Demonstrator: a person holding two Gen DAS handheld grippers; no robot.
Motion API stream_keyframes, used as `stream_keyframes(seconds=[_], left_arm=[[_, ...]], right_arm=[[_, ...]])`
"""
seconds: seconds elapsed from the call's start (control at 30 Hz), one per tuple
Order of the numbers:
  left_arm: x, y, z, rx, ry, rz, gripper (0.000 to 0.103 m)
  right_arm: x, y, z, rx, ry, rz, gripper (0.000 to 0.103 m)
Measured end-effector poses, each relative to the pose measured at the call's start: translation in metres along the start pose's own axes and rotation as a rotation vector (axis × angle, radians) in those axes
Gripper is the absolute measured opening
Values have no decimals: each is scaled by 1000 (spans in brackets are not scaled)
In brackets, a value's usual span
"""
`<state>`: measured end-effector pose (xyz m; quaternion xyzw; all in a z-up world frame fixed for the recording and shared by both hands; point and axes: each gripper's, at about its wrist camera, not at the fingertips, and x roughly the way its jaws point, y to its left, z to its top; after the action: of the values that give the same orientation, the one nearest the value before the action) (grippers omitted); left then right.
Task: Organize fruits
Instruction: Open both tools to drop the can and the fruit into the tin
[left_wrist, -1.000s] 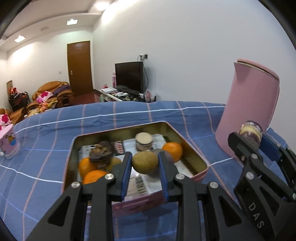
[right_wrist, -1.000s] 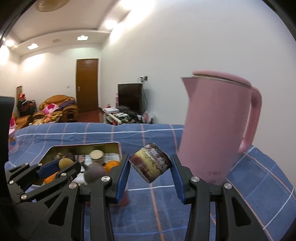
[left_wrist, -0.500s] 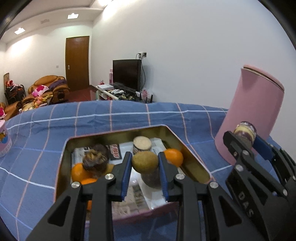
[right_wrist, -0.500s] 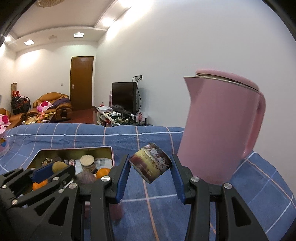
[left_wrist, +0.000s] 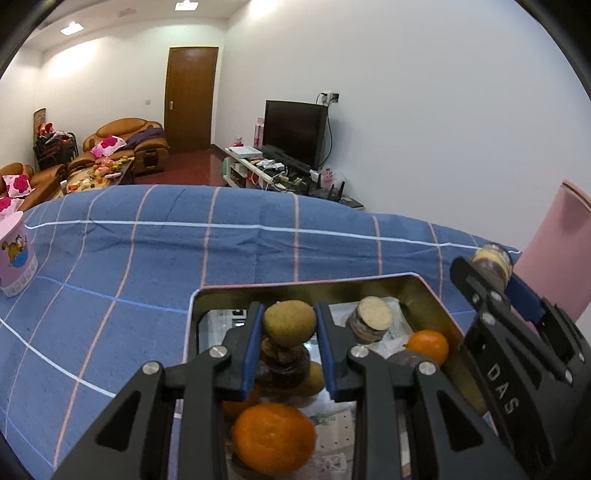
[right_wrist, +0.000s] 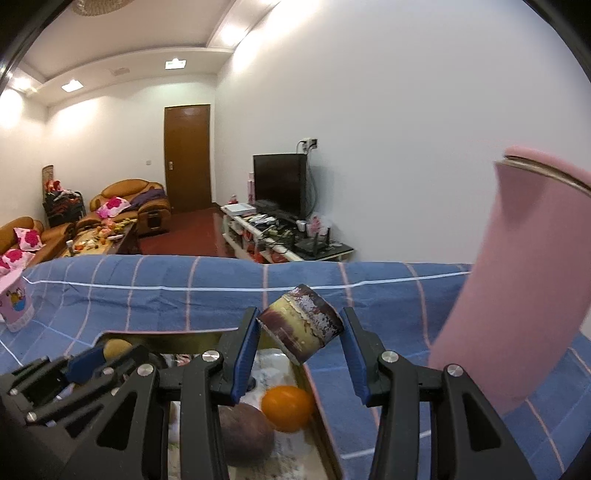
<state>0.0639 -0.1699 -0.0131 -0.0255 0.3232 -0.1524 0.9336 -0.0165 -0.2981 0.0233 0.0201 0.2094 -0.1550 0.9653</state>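
My left gripper (left_wrist: 289, 322) is shut on a brown-green kiwi-like fruit (left_wrist: 290, 326) and holds it above the gold metal tin (left_wrist: 306, 286). The tin holds oranges (left_wrist: 273, 437), a cut cane piece (left_wrist: 371, 319), a dark brown fruit (left_wrist: 282, 363) and a purple fruit (right_wrist: 243, 432). My right gripper (right_wrist: 301, 332) is shut on a purple and yellow cane piece (right_wrist: 301, 326), tilted, over the tin's right rim (right_wrist: 314, 406). In the left wrist view, the right gripper (left_wrist: 495, 273) shows at the right.
A tall pink kettle (right_wrist: 517, 277) stands on the blue checked cloth (left_wrist: 147, 258) just right of the tin. A pink cartoon cup (left_wrist: 14, 254) sits at the far left. Beyond the table's far edge are sofas, a door and a television.
Both grippers have moved left together, still holding their pieces. They now hang over the tin. The kettle has slid toward the right edge of both views.
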Motion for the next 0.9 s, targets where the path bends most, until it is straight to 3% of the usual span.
stream_keyframes(seconds=[0.2,0.47,0.9], left_arm=[[5,3,5,19,5,25,30],[8,-7,2,156,-7,136,30],[11,-8,-3,212,23,206,32]], right_arm=[[24,8,-1,6,88,70,46],[48,12,-12,23,233,151,46],[54,14,-18,1,291,238,47]])
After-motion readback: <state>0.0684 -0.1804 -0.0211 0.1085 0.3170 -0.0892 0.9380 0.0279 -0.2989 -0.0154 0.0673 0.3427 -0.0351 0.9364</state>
